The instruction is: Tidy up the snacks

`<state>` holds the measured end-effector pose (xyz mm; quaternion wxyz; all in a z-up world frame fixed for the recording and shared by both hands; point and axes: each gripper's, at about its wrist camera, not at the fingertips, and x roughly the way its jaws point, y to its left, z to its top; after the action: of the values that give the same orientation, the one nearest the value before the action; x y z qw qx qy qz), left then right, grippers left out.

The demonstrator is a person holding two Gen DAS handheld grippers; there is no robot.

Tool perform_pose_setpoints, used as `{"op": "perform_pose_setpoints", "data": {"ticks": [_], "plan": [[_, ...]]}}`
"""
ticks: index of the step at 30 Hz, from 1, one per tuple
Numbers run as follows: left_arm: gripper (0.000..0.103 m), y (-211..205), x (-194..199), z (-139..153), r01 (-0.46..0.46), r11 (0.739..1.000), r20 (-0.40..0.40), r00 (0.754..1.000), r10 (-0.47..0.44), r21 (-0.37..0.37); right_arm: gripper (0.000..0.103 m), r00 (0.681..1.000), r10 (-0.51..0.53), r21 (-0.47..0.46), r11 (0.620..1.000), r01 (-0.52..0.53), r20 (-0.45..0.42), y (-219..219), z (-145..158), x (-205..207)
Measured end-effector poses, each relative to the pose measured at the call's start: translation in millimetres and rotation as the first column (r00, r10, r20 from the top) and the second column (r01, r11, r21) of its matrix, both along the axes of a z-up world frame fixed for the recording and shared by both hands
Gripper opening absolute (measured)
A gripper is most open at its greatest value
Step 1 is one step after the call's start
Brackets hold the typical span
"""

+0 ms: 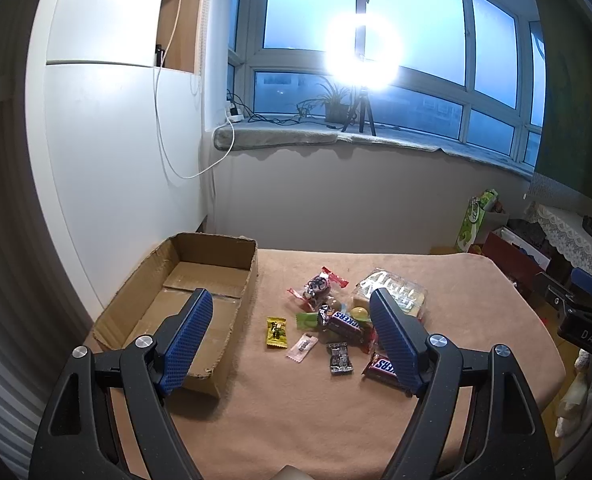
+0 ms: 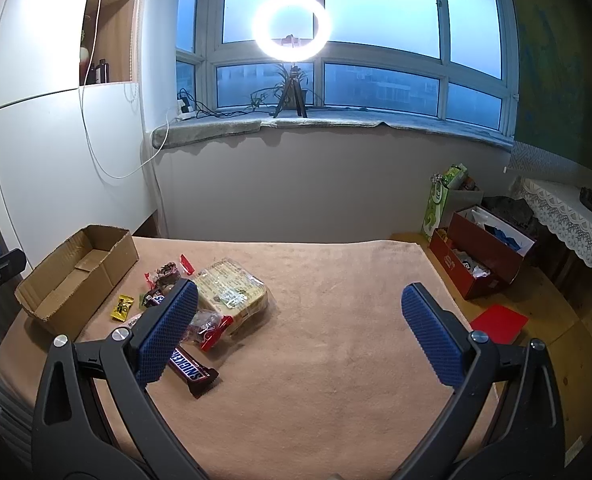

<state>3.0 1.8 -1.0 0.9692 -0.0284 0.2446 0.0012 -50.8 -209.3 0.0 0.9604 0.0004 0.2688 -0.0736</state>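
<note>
An empty cardboard box [image 1: 184, 280] [image 2: 76, 272] lies at the left of the tan-covered table [image 1: 296, 420] [image 2: 335, 340]. Beside it lies a pile of snacks: a clear pack of crackers [image 1: 395, 288] [image 2: 232, 288], Snickers bars [image 1: 345, 322] [image 2: 190, 368], a yellow candy [image 1: 276, 332] [image 2: 122, 307], a pink sachet [image 1: 303, 346], a black wrapped sweet [image 1: 339, 358] and a red-ended wrapper [image 1: 319, 283]. My left gripper [image 1: 292, 312] hangs open above the pile's near side, holding nothing. My right gripper [image 2: 299, 308] is open over bare cloth to the right of the snacks, also holding nothing.
A windowsill with a ring light on a tripod [image 2: 292, 28] and a potted plant [image 1: 333, 98] runs behind the table. On the floor at the right stand a red box [image 2: 483, 256], a green bag [image 2: 441, 200] and a red sheet [image 2: 499, 322]. A white cabinet [image 1: 108, 160] borders the left.
</note>
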Motion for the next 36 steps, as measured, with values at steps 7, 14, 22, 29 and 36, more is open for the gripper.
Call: {"op": "perform_pose_setpoints", "data": {"ticks": [7, 14, 22, 29, 36], "plan": [[0.081, 0.0, 0.2, 0.4, 0.001, 1.0, 0.002, 1.0, -0.001, 0.0, 0.103, 1.0, 0.0, 0.0, 1.0, 0.0, -0.001, 0.2, 1.2, 0.5], [0.081, -0.3, 1.6, 0.3, 0.005, 1.0, 0.001, 1.0, -0.005, 0.001, 0.103, 1.0, -0.005, 0.002, 1.0, 0.005, -0.001, 0.7, 1.8, 0.6], [0.081, -1.2, 2.6, -0.3, 0.009, 1.0, 0.0, 1.0, -0.009, 0.002, 0.103, 1.0, -0.004, 0.002, 1.0, 0.004, -0.002, 0.5, 3.2, 0.9], [0.081, -2.9, 2.7, -0.7, 0.011, 1.0, 0.001, 1.0, -0.011, 0.004, 0.103, 1.0, -0.002, 0.003, 1.0, 0.002, -0.002, -0.8, 2.3, 2.1], [0.081, -3.7, 4.3, -2.5, 0.015, 1.0, -0.004, 1.0, -0.015, 0.006, 0.103, 1.0, 0.004, 0.003, 1.0, -0.004, -0.008, -0.5, -0.4, 4.4]]}}
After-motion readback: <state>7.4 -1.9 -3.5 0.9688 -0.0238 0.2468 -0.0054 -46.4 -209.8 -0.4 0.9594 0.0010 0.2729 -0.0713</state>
